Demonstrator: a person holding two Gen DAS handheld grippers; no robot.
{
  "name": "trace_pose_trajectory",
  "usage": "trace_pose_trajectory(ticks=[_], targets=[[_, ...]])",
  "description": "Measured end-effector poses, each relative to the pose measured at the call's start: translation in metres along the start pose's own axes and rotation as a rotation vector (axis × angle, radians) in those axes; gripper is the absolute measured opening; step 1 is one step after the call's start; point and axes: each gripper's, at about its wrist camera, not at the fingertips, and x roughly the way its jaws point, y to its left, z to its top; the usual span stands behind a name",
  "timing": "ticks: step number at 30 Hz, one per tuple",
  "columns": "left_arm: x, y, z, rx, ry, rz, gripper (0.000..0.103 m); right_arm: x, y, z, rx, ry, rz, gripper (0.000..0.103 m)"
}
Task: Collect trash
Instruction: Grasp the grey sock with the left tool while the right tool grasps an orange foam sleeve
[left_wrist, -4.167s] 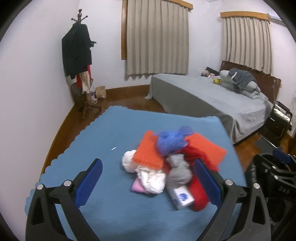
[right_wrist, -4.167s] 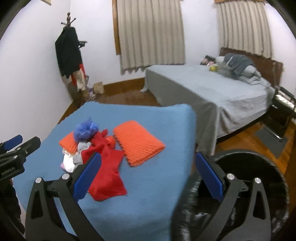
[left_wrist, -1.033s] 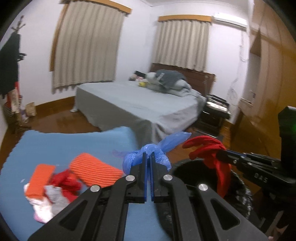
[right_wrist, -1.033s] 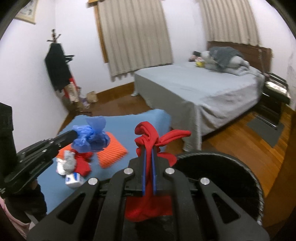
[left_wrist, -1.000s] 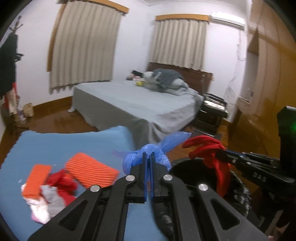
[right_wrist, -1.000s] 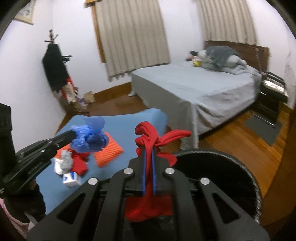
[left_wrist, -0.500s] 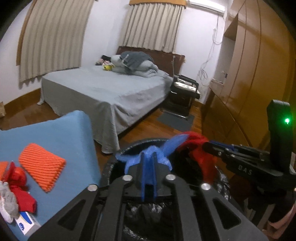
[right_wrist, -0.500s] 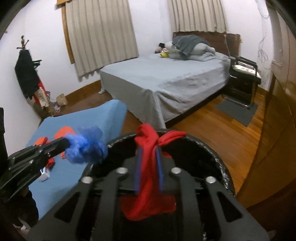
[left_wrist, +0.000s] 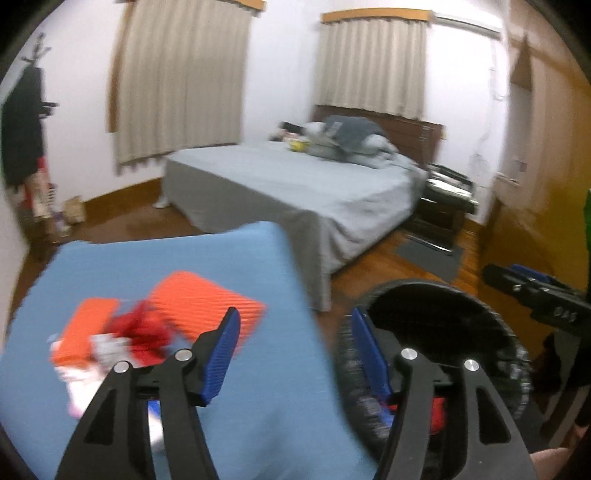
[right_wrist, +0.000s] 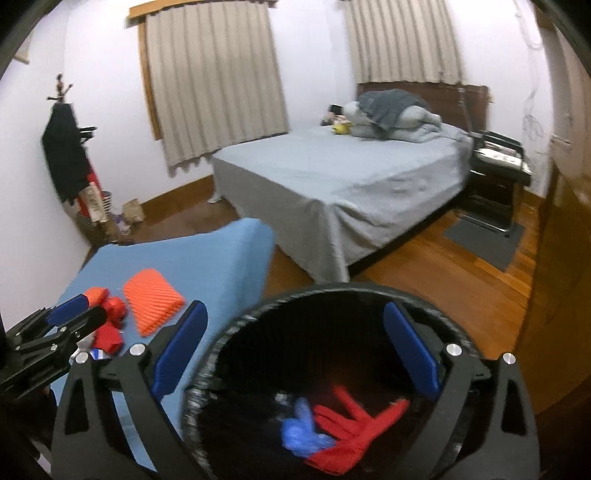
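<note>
Right wrist view: my right gripper (right_wrist: 291, 347) has just swung wide open, empty, over the round black bin (right_wrist: 443, 306). Inside lie the long red cloth (right_wrist: 354, 428), stretched corner to corner, and the crumpled blue plastic bag (right_wrist: 301, 434) touching it. My left gripper (left_wrist: 293, 354) has also just opened, empty, beside the bin, above the blue mat (left_wrist: 184, 258).

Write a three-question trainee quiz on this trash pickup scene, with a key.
1. True or false: the red cloth lies inside the black bin.
2. What blue item lies beside it in the bin?
3. Multiple choice: the right gripper is A) shut on cloth, B) open and empty, C) out of view.

Key: 1. true. 2. the blue bag. 3. B.
</note>
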Motion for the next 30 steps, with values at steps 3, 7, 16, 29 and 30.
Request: trace_pose_trajectory(ticks=[3,7,16,29,30], targets=[[-0.008,0.028,-0.004,-0.029,-0.002,0.08,0.062,0.012,0.03,0.005,-0.027,0.004,0.053,0.094],[-0.015,0.063,-0.012,-0.072,0.001,0.172,0.062,0.031,0.067,0.009,-0.06,0.017,0.118,0.095],[-0.001,0.109,-0.035,-0.147,0.061,0.264,0.06,0.067,0.123,0.008,-0.12,0.049,0.198,0.095],[0.043,0.124,-0.058,-0.187,0.151,0.26,0.044,0.11,0.147,-0.005,-0.158,0.113,0.207,0.095],[0.044,0.125,-0.059,-0.188,0.15,0.258,0.043,0.112,0.149,-0.005,-0.159,0.115,0.207,0.095]])
